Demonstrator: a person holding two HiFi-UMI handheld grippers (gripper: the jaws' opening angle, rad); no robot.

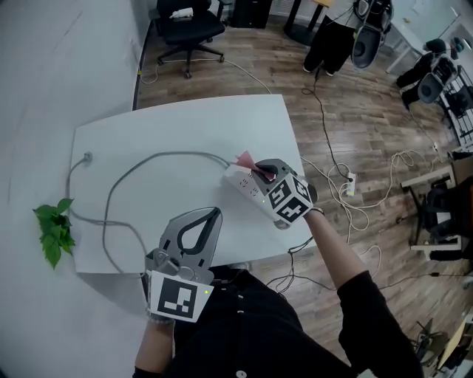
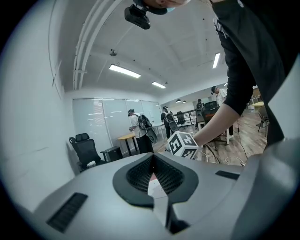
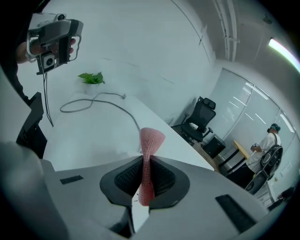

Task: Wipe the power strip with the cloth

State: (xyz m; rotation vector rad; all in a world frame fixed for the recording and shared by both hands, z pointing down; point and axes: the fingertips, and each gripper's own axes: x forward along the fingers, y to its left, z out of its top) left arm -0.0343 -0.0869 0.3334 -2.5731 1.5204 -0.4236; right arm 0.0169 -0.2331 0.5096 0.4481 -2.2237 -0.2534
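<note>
On the table [image 1: 185,122], right gripper [image 1: 264,171] pinches cloth [image 1: 244,159] atop power strip [image 1: 245,186]; left gripper [image 1: 212,212], jaws pressed together, beside cable [image 1: 170,153].

A white table [image 1: 185,125] fills the centre of the frame. On its right side lies a white power strip [image 1: 244,186]; its grey cable [image 1: 174,153] loops leftward. A green sprig [image 1: 53,229] sits seemingly just off the left edge.

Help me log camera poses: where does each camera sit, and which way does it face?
Head view: on the person's head, steeply down at the table, power strip, left gripper, right gripper, both arms.
Left gripper view: on the left gripper, tilted up past shut jaws toward the ceiling; the person's forearm shows.
Right gripper view: on the right gripper, across the table past the clamped cloth; the left gripper shows.
All three share the office chair.
</note>
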